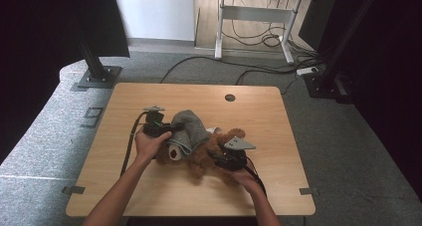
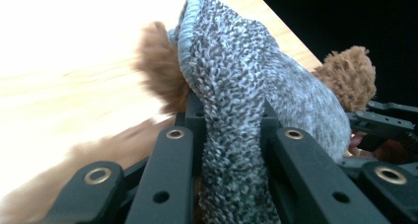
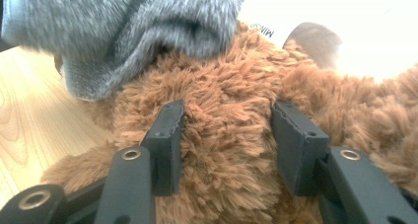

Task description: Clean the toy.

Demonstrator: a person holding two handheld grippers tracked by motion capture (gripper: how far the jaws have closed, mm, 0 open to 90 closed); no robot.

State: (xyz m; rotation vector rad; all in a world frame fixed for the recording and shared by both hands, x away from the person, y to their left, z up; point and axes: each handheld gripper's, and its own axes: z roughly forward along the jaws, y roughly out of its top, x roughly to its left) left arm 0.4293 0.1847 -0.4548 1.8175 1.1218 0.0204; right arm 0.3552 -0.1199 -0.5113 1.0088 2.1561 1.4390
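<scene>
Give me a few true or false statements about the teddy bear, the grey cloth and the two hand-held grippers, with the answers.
1. The left hand-held gripper is shut on the grey cloth. True.
2. The right hand-held gripper holds the grey cloth. False: its jaws press into the brown teddy bear.
3. The teddy bear lies on the wooden table. True.
4. The grey cloth lies flat on the table, apart from the bear. False: it is draped over the bear's head end.
5. The bear's fur is white. False: it is brown.
</scene>
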